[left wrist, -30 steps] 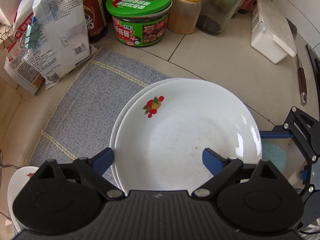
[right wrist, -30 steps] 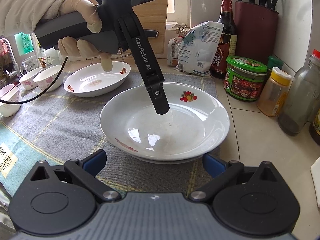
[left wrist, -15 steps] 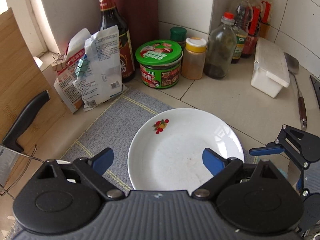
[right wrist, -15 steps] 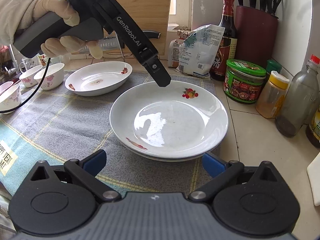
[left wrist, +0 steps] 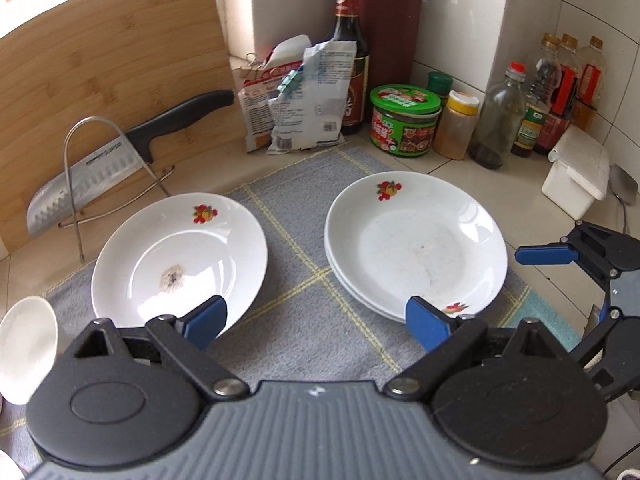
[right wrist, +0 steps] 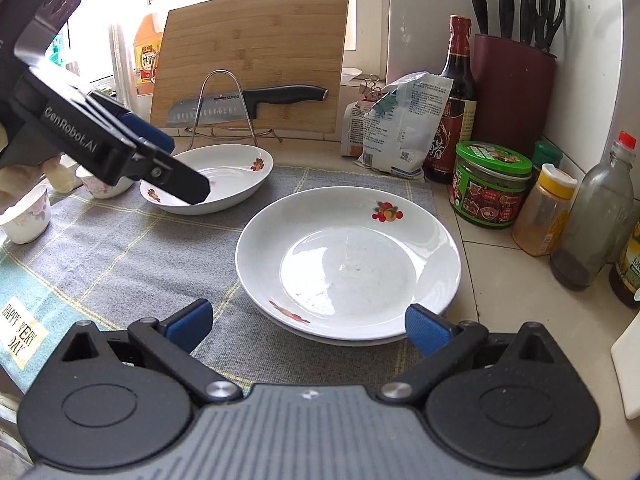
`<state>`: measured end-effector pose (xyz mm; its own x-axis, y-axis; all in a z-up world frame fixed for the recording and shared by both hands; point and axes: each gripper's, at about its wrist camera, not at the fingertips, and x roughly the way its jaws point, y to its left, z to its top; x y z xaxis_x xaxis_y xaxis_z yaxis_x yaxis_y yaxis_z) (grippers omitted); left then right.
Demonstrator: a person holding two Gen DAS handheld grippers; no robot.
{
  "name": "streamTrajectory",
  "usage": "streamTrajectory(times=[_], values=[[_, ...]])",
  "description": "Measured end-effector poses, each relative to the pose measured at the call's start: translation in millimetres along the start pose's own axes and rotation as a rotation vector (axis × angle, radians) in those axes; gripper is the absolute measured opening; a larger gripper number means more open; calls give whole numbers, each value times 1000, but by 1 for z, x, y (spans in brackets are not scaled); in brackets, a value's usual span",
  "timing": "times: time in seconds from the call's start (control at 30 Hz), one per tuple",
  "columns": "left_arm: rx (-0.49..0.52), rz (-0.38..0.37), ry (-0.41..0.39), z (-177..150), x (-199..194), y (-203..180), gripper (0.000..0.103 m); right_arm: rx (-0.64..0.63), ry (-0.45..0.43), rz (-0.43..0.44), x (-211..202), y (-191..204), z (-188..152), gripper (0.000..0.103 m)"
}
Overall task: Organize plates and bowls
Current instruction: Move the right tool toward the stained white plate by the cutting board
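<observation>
Two white fruit-print plates are stacked (left wrist: 416, 244) (right wrist: 348, 264) on the right of a grey mat (left wrist: 312, 320). A single matching plate (left wrist: 180, 256) (right wrist: 224, 172) with a brown stain lies to the left. My left gripper (left wrist: 318, 322) (right wrist: 180, 168) is open and empty, above the mat between the two, its left fingertip over the single plate's near rim. My right gripper (right wrist: 310, 326) stands open just before the stack's near rim, holding nothing; one of its blue fingertips (left wrist: 546, 254) shows in the left wrist view.
Small floral cups (right wrist: 28, 212) and a white bowl (left wrist: 24, 344) sit at the mat's left. Behind stand a knife on a wire rack (left wrist: 92, 176), a bamboo board (right wrist: 256, 52), bags (left wrist: 304, 96), a green jar (left wrist: 404, 120), bottles (left wrist: 496, 120) and a white box (left wrist: 576, 176).
My left gripper has drawn back from over the stack, risen and swung left toward the single plate, still open. The right gripper and the plates have stayed put.
</observation>
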<state>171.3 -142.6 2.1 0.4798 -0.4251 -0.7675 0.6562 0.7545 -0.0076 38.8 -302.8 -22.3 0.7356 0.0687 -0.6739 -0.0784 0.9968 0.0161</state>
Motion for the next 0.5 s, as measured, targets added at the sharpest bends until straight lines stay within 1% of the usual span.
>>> streamTrajectory(times=[0.07, 0.17, 0.3, 0.37, 0.5], values=[[-36, 30, 1, -9, 0, 11, 96, -7, 13, 4, 3, 4, 1, 103], [-71, 50, 4, -21, 0, 27, 96, -28, 36, 3, 8, 14, 4, 103], [-87, 86, 10, -31, 7, 44, 96, -56, 53, -22, 12, 30, 12, 103], [-96, 82, 10, -36, 11, 52, 96, -61, 61, -39, 13, 37, 17, 103], [-83, 110, 9, -47, 21, 65, 96, -55, 66, -52, 17, 48, 29, 103]])
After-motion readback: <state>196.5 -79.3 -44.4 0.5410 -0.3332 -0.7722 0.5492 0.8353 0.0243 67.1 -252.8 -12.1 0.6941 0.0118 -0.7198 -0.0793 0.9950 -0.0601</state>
